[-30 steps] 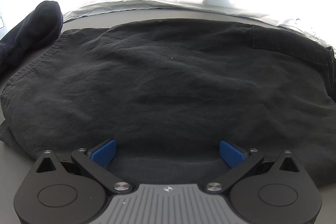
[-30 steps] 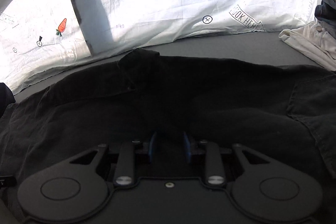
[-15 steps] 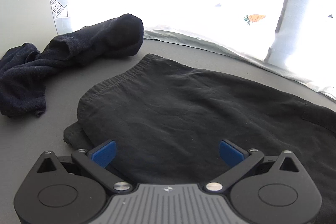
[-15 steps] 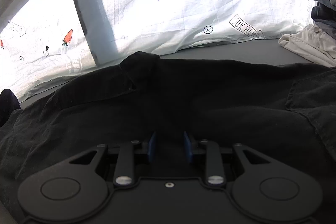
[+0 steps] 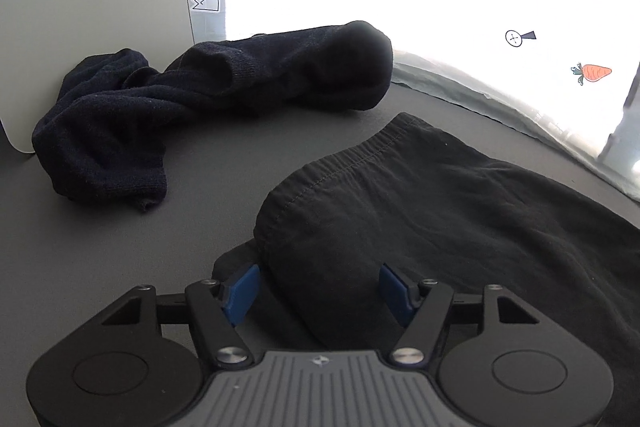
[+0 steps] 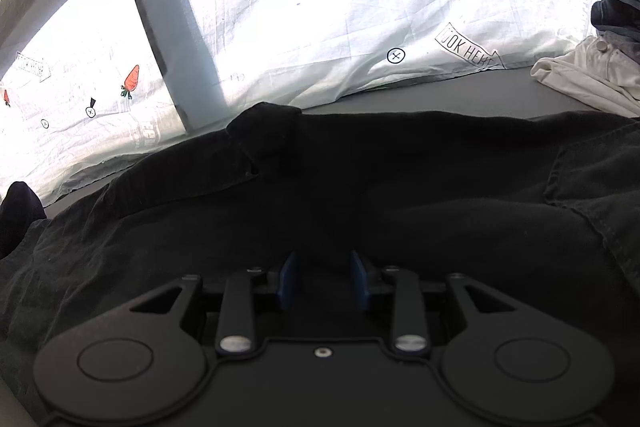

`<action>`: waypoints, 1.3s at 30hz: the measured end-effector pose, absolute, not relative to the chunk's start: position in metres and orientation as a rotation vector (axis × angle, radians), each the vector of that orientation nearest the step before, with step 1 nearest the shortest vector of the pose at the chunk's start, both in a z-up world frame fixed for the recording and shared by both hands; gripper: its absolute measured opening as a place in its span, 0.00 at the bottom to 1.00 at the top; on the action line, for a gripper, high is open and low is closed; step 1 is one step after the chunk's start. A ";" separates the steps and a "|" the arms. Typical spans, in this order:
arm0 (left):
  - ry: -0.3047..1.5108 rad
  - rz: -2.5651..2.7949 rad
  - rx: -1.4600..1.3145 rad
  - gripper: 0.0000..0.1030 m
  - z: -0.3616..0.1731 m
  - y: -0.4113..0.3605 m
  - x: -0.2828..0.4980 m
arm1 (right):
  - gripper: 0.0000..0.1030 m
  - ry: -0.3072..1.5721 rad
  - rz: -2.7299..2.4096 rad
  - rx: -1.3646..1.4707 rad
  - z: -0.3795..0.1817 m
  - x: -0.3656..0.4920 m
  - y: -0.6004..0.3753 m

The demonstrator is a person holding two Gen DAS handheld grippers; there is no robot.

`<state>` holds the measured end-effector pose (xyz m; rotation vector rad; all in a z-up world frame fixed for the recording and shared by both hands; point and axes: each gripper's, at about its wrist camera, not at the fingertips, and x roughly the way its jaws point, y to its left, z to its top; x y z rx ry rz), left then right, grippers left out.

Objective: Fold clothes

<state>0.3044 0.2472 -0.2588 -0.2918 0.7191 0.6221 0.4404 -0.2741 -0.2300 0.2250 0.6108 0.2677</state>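
A black garment (image 5: 440, 219) lies spread on the grey table (image 5: 120, 247). Its hemmed left corner bulges up between the blue pads of my left gripper (image 5: 317, 289), whose jaws are closing around it. The pads are not pressing the cloth. In the right wrist view the same black garment (image 6: 400, 187) fills the lower half, with a pocket seam at the right. My right gripper (image 6: 323, 279) has a ridge of this cloth pinched between its narrow-set pads, and creases run toward them. Its jaws are opening slightly.
A crumpled dark navy knit garment (image 5: 180, 107) lies beyond the corner at the left, against a white panel (image 5: 80, 7). A bright printed sheet (image 6: 360, 7) hangs along the table's far edge. A white garment (image 6: 592, 71) and denim (image 6: 612, 3) are piled at the far right.
My left gripper has swung left from the middle of the black garment to its hemmed corner, and its pads have drawn closer together. The right gripper has stayed in place, its pads slightly wider.
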 end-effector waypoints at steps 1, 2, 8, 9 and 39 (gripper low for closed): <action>0.720 0.614 -0.290 0.64 -0.260 0.246 0.306 | 0.35 0.610 0.274 0.235 -0.230 0.440 -0.275; 0.723 0.606 -0.286 0.62 -0.261 0.245 0.308 | 0.36 0.609 0.280 0.247 -0.230 0.441 -0.276; 0.733 0.617 -0.269 0.36 -0.268 0.235 0.321 | 0.80 0.613 0.420 0.321 -0.231 0.445 -0.278; 0.728 0.610 -0.261 0.32 -0.266 0.232 0.323 | 0.80 0.616 0.423 0.313 -0.230 0.445 -0.277; 0.601 0.654 -0.631 0.18 -0.259 0.292 0.270 | 0.88 0.621 0.428 0.261 -0.228 0.447 -0.271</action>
